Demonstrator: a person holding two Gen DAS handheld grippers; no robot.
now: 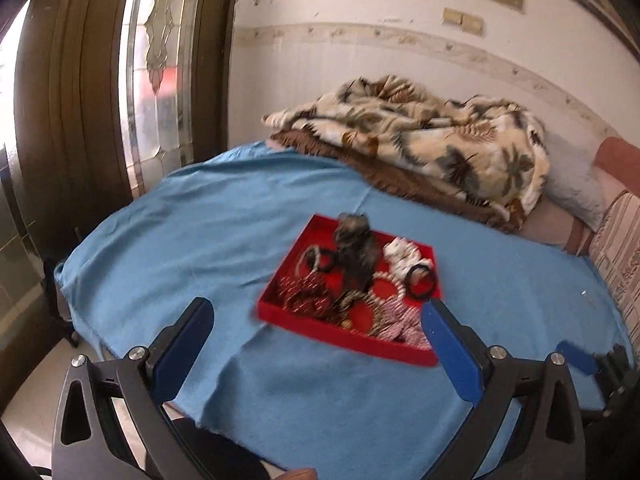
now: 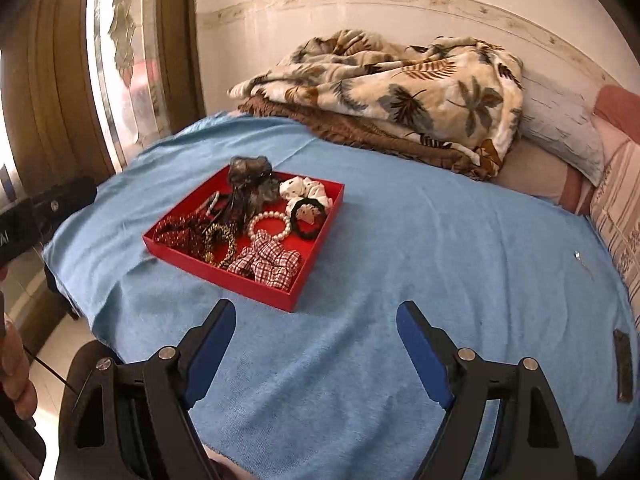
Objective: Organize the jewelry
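A red tray [image 1: 304, 326] [image 2: 256, 290] sits on a blue bed sheet [image 1: 192, 216] [image 2: 420, 240]. It holds a pearl bracelet [image 2: 269, 229], a red plaid scrunchie [image 2: 269, 262], a black scrunchie [image 2: 308, 213], a white scrunchie [image 2: 306, 186], a dark fluffy piece [image 2: 248, 184] and beaded bracelets [image 2: 188, 232]. My left gripper [image 1: 316, 338] is open and empty, just short of the tray's near edge. My right gripper [image 2: 316, 344] is open and empty, above the sheet in front of the tray. The right gripper's tip shows in the left wrist view [image 1: 576, 356].
A leaf-patterned blanket [image 2: 400, 92] lies over a brown one at the back of the bed. Pillows [image 2: 560, 120] lie at the right. A door with patterned glass [image 1: 156, 60] stands at the left. A dark flat object [image 2: 624, 364] lies on the sheet's right edge.
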